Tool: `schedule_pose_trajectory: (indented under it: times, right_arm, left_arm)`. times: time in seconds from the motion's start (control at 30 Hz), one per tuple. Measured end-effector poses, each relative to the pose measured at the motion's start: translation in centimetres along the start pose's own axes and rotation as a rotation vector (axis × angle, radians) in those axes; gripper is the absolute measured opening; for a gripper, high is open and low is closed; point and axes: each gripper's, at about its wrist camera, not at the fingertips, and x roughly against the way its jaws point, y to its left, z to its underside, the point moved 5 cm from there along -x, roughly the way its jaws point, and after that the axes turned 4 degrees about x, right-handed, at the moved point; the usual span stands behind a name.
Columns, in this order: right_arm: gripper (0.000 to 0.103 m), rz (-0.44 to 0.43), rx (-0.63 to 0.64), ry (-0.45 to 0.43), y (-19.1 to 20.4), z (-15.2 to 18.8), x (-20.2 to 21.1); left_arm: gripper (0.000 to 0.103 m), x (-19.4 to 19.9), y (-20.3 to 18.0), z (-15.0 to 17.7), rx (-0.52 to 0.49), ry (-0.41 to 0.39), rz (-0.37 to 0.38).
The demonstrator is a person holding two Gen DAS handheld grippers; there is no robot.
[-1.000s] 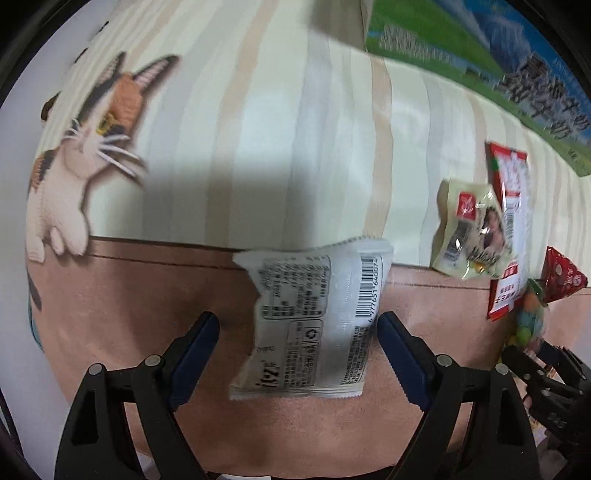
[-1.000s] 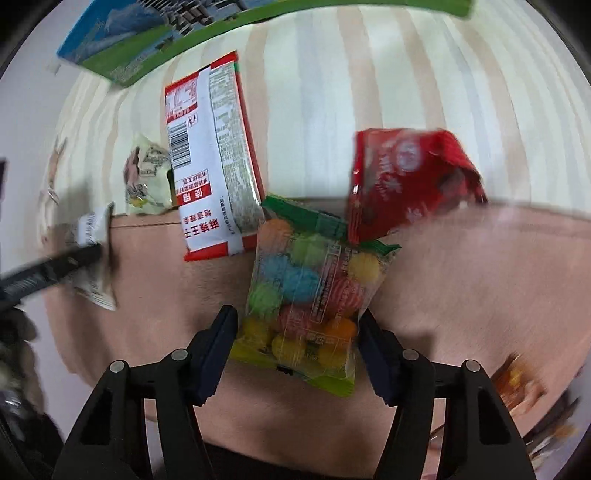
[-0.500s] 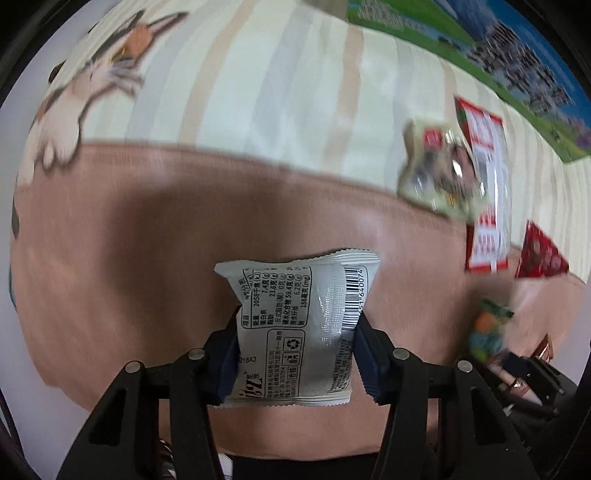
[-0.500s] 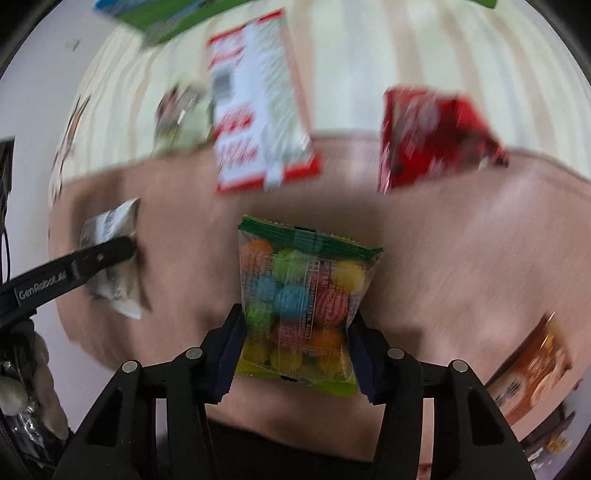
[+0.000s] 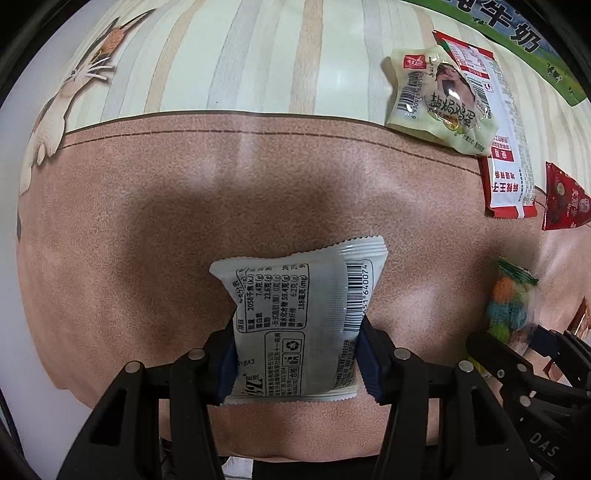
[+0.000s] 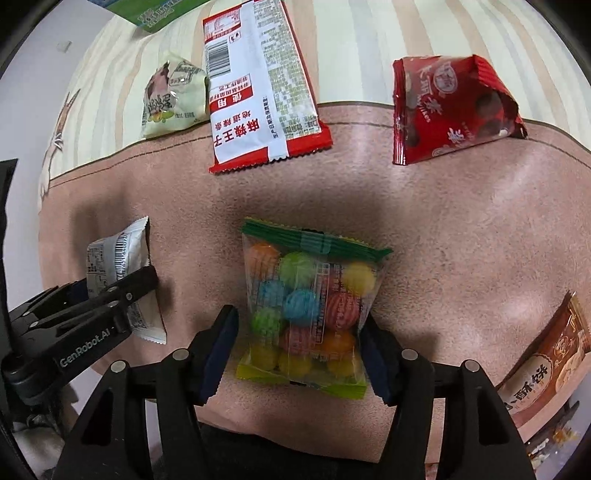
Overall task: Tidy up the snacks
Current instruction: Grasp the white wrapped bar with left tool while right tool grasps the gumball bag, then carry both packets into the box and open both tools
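My left gripper is shut on a white snack packet with a barcode and holds it above the brown part of the mat. The same packet shows in the right wrist view, pinched in the left gripper. My right gripper has its pads close around a clear bag of coloured candy balls; the left pad shows a small gap, and the bag lies over the brown mat. The candy bag also shows in the left wrist view.
A red-and-white long packet, a pale green egg packet and a red chocolate packet lie at the far edge of the brown mat. A brown packet lies at the right. A green milk carton stands behind.
The left gripper closed on the white packet and lifted it toward me. The right gripper closed around the candy bag and drew it back from the other packets.
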Motion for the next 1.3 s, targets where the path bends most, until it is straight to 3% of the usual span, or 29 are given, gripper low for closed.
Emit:
schedule_pose_trajectory:
  times: [0.07, 0.13, 0.37, 0.53, 0.7, 0.87, 1.0, 1.13, 1.3]
  right_arm:
    - [0.065, 0.0, -0.008, -0.004, 0.3, 0.2, -0.5]
    - [0.055, 0.028, -0.003, -0.013, 0.3, 0.1, -0.7]
    - [0.052, -0.036, 0.013, -0.066, 0.1, -0.1, 1.5]
    - [0.052, -0.136, -0.009, -0.129, 0.3, -1.3, 5.7]
    - [0.052, -0.208, -0.002, -0.236, 0.6, -5.0, 12.2]
    - [0.052, -0.26, 0.002, -0.357, -0.7, -10.5, 19.6]
    - [0.052, -0.211, 0.015, -0.45, -2.7, -16.6, 25.2]
    - [0.052, -0.124, 0.014, -0.477, -6.2, -22.8, 28.0]
    - [0.052, -0.016, -0.004, -0.419, -9.9, -31.8, 27.6]
  left_arm:
    - [0.051, 0.2, 0.2, -0.3, -0.002, -0.008, -0.002]
    - [0.049, 0.3, 0.4, -0.3, -0.009, -0.016, -0.009]
    - [0.048, 6.3, -0.1, -0.3, 0.0, -0.052, 0.051]
    - [0.048, 11.5, -1.5, -2.1, -0.003, -0.123, 0.12]
    - [0.048, 18.4, -4.2, -6.3, -0.036, -0.223, 0.208]
    - [0.048, 24.1, -5.9, -12.6, -0.084, -0.29, 0.283]
    - [0.048, 26.3, -7.1, -18.6, -0.127, -0.323, 0.256]
    - [0.048, 25.7, -8.2, -24.6, -0.149, -0.298, 0.207]
    - [0.048, 21.5, -8.7, -30.0, -0.142, -0.182, 0.166]
